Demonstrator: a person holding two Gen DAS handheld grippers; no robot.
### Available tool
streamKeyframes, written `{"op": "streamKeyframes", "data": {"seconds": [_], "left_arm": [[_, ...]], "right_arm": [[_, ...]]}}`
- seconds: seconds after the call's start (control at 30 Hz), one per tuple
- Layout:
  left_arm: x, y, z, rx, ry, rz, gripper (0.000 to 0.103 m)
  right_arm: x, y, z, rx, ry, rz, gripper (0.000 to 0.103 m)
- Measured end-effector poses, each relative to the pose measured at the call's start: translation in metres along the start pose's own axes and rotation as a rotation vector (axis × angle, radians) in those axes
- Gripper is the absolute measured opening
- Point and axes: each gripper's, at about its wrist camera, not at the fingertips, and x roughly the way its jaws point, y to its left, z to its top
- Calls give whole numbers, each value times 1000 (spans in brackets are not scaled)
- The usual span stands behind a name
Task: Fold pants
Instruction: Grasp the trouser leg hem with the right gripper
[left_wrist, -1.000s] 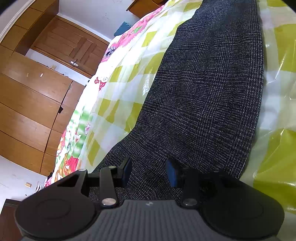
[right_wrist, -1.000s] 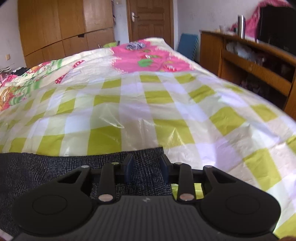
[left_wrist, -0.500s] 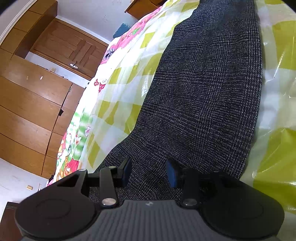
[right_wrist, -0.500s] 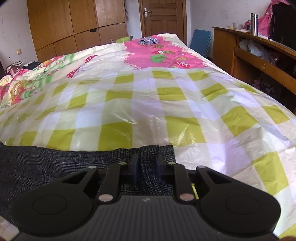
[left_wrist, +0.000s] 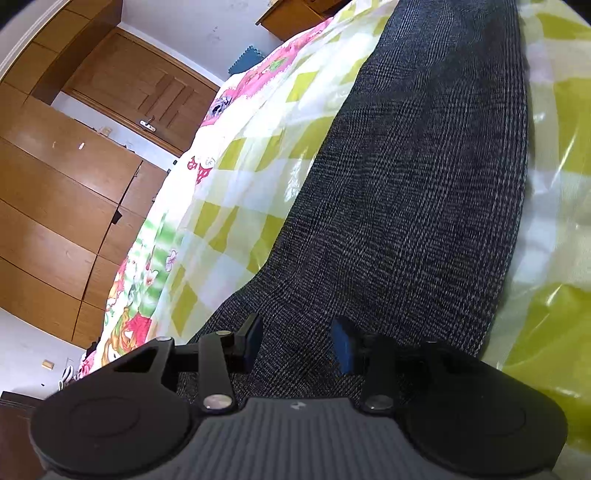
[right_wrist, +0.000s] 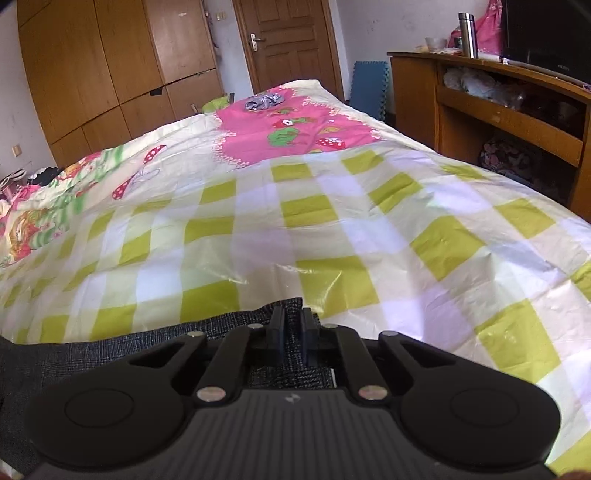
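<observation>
While right tongs (right_wrist: 292, 325) pinch pants (right_wrist: 229, 325) edge.

Bed (right_wrist: 332, 229) covered by checked sheet (right_wrist: 443, 243); dark pants (left_wrist: 406, 192) flat on sheet, 6 o'clock edge.

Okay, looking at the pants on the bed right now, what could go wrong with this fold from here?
The right hand-held gripper has pinched only a small bunch of the pants at their edge, so the fabric may slip out when lifted. The left hand-held gripper stands open over the pants, so one side could drag. The glossy checked cover beneath is wrinkled and might shift.
</observation>
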Motion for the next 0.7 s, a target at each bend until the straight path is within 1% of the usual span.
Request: {"op": "streamKeyframes", "data": {"seconds": [0.07, 0.13, 0.2, 0.27, 0.3, 0.33, 0.37, 0.43, 0.5, 0.57, 0.67, 0.7], "left_arm": [[2, -3, 1, 11, 4, 4, 54], [4, -8, 0, 25, 1, 18, 54], [3, -10, -1, 28, -1, 27, 54], [2, -10, -2, 20, -6, 23, 54], [3, -9, -3, 13, -7, 18, 54], [3, -8, -3, 8, -9, 15, 54], [3, -7, -3, 5, -12, 13, 54], [2, -7, -4, 2, -19, 14, 54], [2, -8, -6, -1, -27, 17, 54], [2, -8, -6, -7, -28, 21, 54], [2, -8, -5, -11, -26, 24, 54], [2, -7, -4, -14, -25, 23, 54]], "right_arm": [[14, 3, -6, 4, 13, -22, 10], [24, 3, -12, 21, 49, -43, 16], [11, -4, -14, 84, 11, -35, 18], [-15, -11, -16, 130, -24, -43, 22], [-32, -14, -21, 159, -40, -45, 27], [-50, -18, -28, 204, -53, -32, 33], [-65, -21, -37, 253, -57, -6, 34], [-89, -26, -61, 347, -38, 56, 35], [-98, -25, -81, 417, -15, 88, 35], [-93, -22, -94, 485, 17, 143, 35], [-70, -17, -109, 583, 32, 177, 34], [-62, -17, -113, 618, 25, 183, 32]]}}
